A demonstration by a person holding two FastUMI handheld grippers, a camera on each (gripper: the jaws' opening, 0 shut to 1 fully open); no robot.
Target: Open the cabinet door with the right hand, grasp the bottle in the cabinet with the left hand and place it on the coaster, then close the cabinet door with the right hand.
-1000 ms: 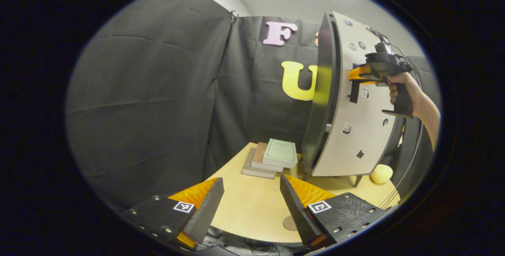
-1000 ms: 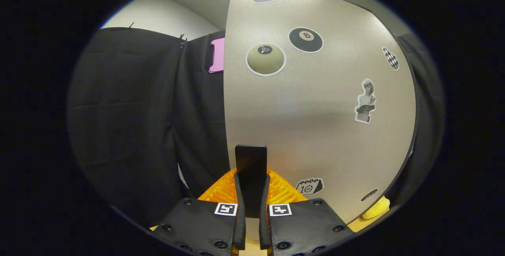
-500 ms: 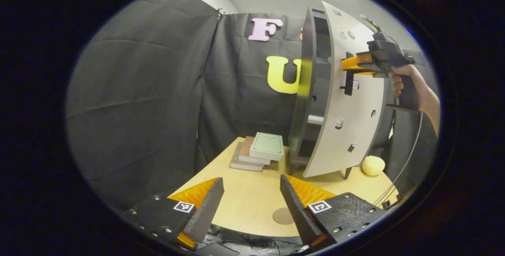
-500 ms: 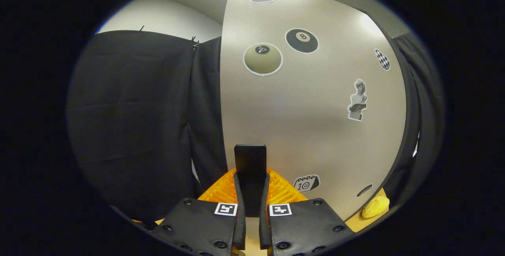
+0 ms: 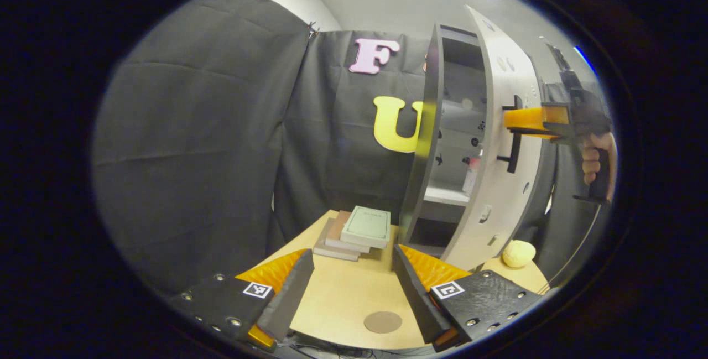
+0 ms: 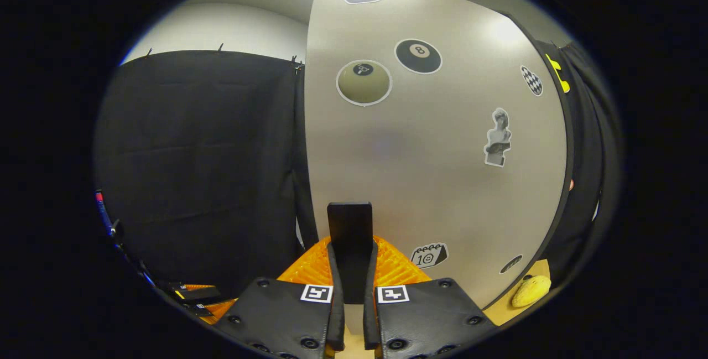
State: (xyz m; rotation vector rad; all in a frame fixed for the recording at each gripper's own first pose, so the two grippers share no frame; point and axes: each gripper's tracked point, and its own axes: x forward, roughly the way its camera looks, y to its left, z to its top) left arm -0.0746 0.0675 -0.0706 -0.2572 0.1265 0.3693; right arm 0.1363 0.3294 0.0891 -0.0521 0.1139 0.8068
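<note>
Clamping flat bar handle [image 6: 349, 248], right tongs [image 6: 350, 287], smooth matte cabinet door [image 6: 431, 149]

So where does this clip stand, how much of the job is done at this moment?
Done: the grey cabinet door stands ajar, showing the shelves. In hand: the right tongs are shut on the door's black bar handle, so the opening is under way. Left: the left tongs hover open over the wooden table; the small pale bottle sits on its shelf, the round brown coaster is bare, and the door needs closing.

Recording booth (draped black cloth [image 5: 193, 126]), wooden table [image 5: 343, 292], sticker-covered cabinet [image 6: 431, 143]
</note>
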